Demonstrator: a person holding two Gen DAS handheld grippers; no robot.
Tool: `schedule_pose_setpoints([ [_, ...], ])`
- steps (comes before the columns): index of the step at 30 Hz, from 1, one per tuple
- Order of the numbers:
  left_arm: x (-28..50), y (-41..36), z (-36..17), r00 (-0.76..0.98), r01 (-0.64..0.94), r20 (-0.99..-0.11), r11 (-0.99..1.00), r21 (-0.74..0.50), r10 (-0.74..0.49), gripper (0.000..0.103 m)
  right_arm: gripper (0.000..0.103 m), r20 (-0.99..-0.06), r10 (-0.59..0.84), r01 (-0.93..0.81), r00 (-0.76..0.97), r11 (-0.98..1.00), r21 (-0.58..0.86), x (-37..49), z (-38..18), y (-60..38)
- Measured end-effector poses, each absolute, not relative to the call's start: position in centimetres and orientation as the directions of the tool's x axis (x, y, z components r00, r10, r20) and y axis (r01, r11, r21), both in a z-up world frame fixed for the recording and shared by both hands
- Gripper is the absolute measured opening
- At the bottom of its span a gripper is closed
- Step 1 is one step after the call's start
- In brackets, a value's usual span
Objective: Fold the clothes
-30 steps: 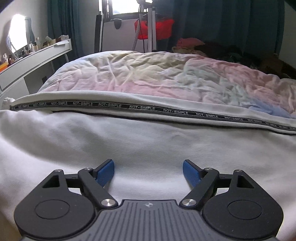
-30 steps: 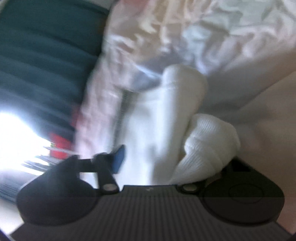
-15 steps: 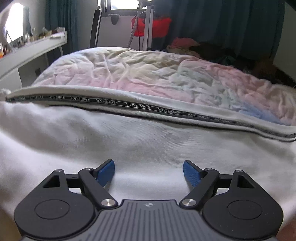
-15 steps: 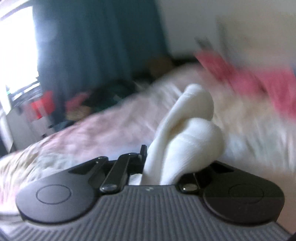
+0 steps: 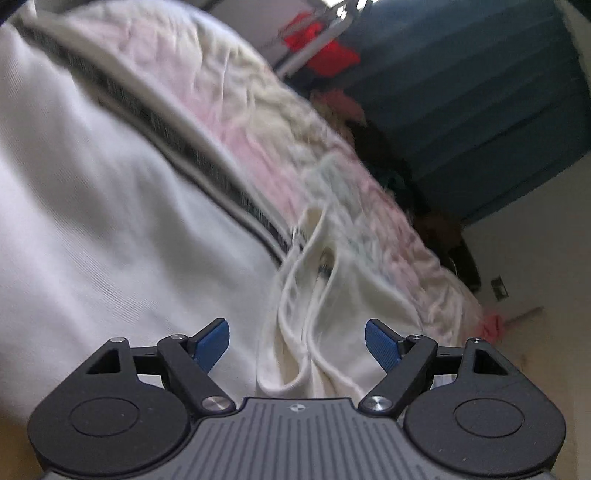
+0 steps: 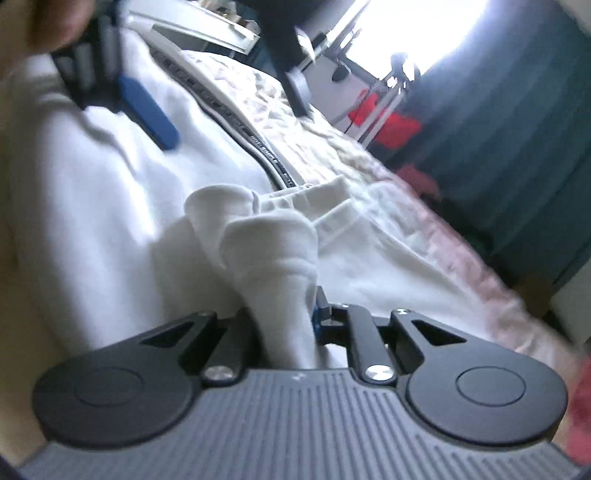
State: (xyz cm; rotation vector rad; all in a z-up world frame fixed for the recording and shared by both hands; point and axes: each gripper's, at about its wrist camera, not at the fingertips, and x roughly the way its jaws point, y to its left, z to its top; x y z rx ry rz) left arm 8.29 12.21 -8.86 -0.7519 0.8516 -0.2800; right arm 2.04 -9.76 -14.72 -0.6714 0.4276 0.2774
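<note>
Right tool (image 6: 284,325): we see its jaws clamped on a bunched roll of ribbed white fabric, apparently a cuff (image 6: 269,236) of the white garment (image 6: 92,192), which rises from between the pads and hides them almost wholly. Left tool (image 5: 297,341): its blue pads (image 5: 212,343) stand wide apart with nothing between them; it hovers low over the garment, above a loose fold with a thin drawcord (image 5: 295,321) lying just ahead of its opening.

The garment lies spread across a bed covered by a pale pink quilt (image 5: 258,122). A dark printed tape (image 5: 162,133) runs along one edge of the garment, and that edge lies near the quilt's crumpled surface. In the right wrist view the left tool (image 6: 147,110) shows at upper left, close over the cloth, with part of a hand (image 6: 48,22) behind it.

Risks, as we judge them:
- The grip holds a thick bunch rather than a flat edge. Layers may slip out unevenly when pulled, leaving a crooked fold.
- Only one point is held. Drawing the cuff across may drag the whole garment over the quilt instead of folding it, because the left tool pins nothing.
- The drawcord lies loose near the left tool. Closing there may catch cord alone, not cloth.
- Both views are blurred, so alignment with the taped edge is hard to judge.
</note>
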Motion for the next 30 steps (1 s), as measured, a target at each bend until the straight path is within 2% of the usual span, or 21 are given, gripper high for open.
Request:
schedule_pose_setpoints([
  [2, 9.3, 11.4, -9.4, 0.617, -0.051, -0.585, 0.715, -0.697, -0.526, 0.082, 0.012, -0.471, 0.130, -0.379, 0.872, 0.787, -0.486, 2.2, -13.8, -11.0],
  [8, 12.5, 10.0, -10.1, 0.561, 0.024, -0.584, 0.717, -0.697, -0.587, 0.077, 0.012, -0.417, 0.152, -0.366, 0.896, 0.784, -0.501, 0.3, -12.1, -10.0],
  [14, 14.0, 11.5, -12.3, 0.555, -0.052, -0.549, 0.633, -0.772, -0.624, 0.049, 0.012, -0.400, 0.195, -0.378, 0.895, 0.807, -0.453, 3.5, -11.6, -10.4],
  [17, 14.2, 11.5, -12.6, 0.550, -0.060, -0.554, 0.632, -0.773, -0.625, 0.031, 0.012, -0.401, 0.210, -0.391, 0.891, 0.804, -0.448, 3.5, -11.6, -10.2],
  [18, 14.1, 11.6, -12.4, 0.554, -0.058, -0.554, 0.635, -0.770, -0.621, 0.016, 0.012, -0.394, 0.216, -0.393, 0.893, 0.799, -0.454, 3.2, -11.6, -10.1],
  [19, 13.9, 11.6, -11.9, 0.564, -0.053, -0.552, 0.640, -0.766, -0.614, 0.008, 0.012, -0.387, 0.222, -0.395, 0.895, 0.798, -0.455, 2.8, -11.5, -10.0],
  [23, 12.3, 12.6, -9.3, 0.612, -0.027, -0.571, 0.707, -0.707, -0.548, 0.007, 0.012, -0.346, 0.291, -0.423, 0.892, 0.806, -0.415, 1.8, -10.1, -9.9],
  [26, 11.1, 13.5, -7.3, 0.637, -0.037, -0.620, 0.785, -0.618, -0.458, 0.007, 0.014, -0.340, 0.365, -0.482, 0.867, 0.786, -0.386, 0.8, -9.4, -9.0],
  [30, 10.7, 13.5, -7.0, 0.618, -0.067, -0.702, 0.867, -0.495, -0.353, 0.007, 0.014, -0.429, 0.432, -0.590, 0.793, 0.718, -0.369, 1.1, -10.6, -7.6],
])
